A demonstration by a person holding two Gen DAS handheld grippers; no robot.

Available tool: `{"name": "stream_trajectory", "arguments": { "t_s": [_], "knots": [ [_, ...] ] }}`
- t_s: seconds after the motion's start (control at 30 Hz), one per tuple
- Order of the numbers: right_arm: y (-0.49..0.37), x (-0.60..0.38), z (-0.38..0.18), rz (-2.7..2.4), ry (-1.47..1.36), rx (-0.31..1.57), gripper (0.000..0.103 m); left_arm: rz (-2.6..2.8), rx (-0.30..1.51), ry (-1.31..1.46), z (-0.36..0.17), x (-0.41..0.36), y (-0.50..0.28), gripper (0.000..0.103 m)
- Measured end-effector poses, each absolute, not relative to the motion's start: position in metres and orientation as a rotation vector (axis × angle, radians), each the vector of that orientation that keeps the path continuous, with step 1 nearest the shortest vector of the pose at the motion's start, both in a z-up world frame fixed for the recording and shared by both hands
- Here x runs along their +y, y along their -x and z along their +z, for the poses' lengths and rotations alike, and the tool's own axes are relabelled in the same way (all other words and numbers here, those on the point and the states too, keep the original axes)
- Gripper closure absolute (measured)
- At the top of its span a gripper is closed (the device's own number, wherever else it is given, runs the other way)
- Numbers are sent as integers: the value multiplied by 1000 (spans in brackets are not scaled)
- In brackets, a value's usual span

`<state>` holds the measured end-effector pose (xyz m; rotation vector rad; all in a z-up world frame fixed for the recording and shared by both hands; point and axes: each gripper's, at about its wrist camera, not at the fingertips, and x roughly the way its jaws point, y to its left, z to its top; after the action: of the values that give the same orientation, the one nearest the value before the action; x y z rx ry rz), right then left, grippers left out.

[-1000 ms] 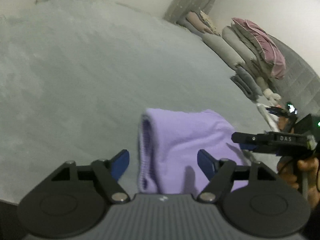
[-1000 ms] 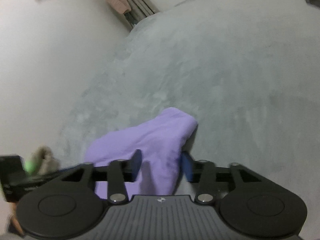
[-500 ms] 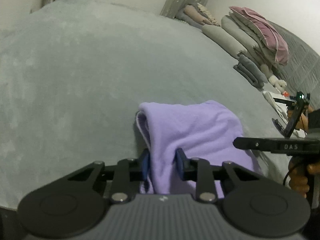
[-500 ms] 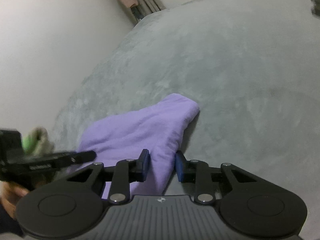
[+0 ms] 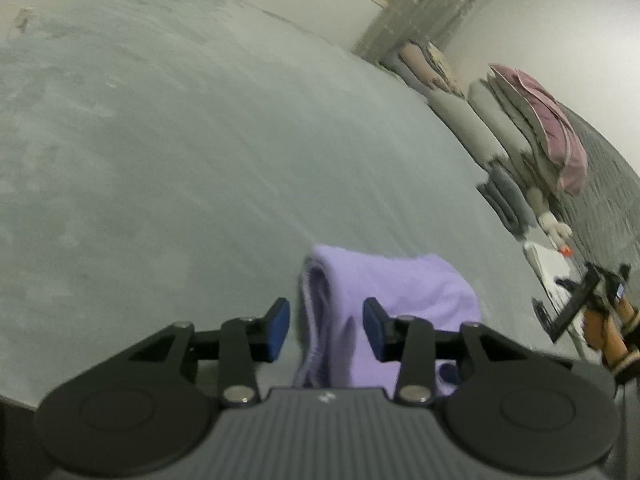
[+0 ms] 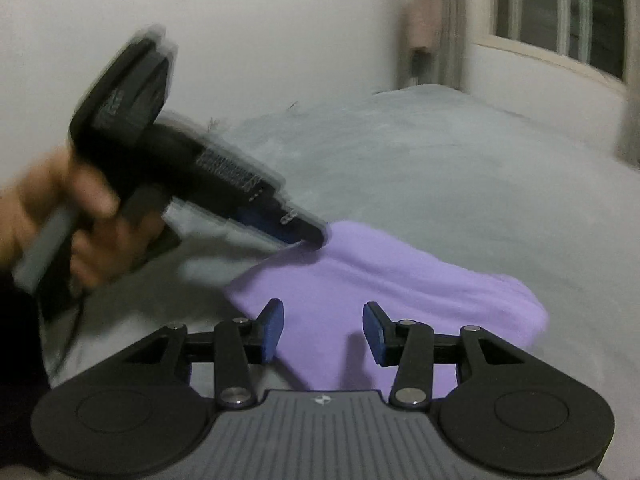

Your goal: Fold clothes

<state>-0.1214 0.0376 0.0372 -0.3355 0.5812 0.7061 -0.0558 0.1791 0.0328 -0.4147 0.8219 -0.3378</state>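
A folded lilac cloth [image 5: 392, 296] lies on the grey bed cover [image 5: 200, 160]. My left gripper [image 5: 326, 328] hangs over the cloth's near folded edge. Its jaws are opening, the fold lies between the blue pads, and neither pad presses on it. In the right wrist view the same cloth [image 6: 420, 292] spreads under my right gripper [image 6: 323, 330]. Those jaws are also opening, with cloth below them and nothing pinched. The left gripper [image 6: 308, 238], held by a blurred hand [image 6: 80, 216], has its tips at the cloth's far left edge.
Stacked pillows and folded blankets [image 5: 512, 136], with a pink one [image 5: 560, 140] on top, line the right side of the bed. The other hand [image 5: 604, 332] is at the far right. A white wall [image 6: 280, 40] and a window [image 6: 560, 8] stand beyond the bed.
Half a second ago both grippers were pinched on the cloth; both have since let go and spread. The right gripper has rolled and swung sideways, and its view now faces the left gripper.
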Motion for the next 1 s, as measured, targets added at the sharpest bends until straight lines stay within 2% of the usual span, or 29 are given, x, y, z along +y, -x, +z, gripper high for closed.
{"name": "stream_trajectory", "arguments": {
  "t_s": [0.07,0.13,0.2,0.4,0.47,0.53,0.6,0.73,0.87,1.0],
  "knots": [
    [122,62,33,704,397,576,59,-293,814,401,34,184,58,57],
    [120,77,34,708,384,594,47,-261,810,406,33,191,60,54],
    [114,91,33,678,400,635,39,-234,807,423,34,197,61,53],
    [96,117,24,568,473,709,39,-207,780,468,39,217,64,52],
    [90,116,22,564,454,723,48,-207,778,480,40,220,64,51],
    [85,112,22,562,427,717,69,-211,782,493,38,221,63,51],
    [75,96,30,582,303,739,84,-223,795,525,35,223,60,51],
    [52,50,40,622,27,794,88,-287,816,608,29,224,56,51],
    [50,21,43,652,-99,800,88,-338,841,639,22,216,54,50],
    [56,15,48,670,-141,772,88,-393,873,683,12,205,48,42]
  ]
}}
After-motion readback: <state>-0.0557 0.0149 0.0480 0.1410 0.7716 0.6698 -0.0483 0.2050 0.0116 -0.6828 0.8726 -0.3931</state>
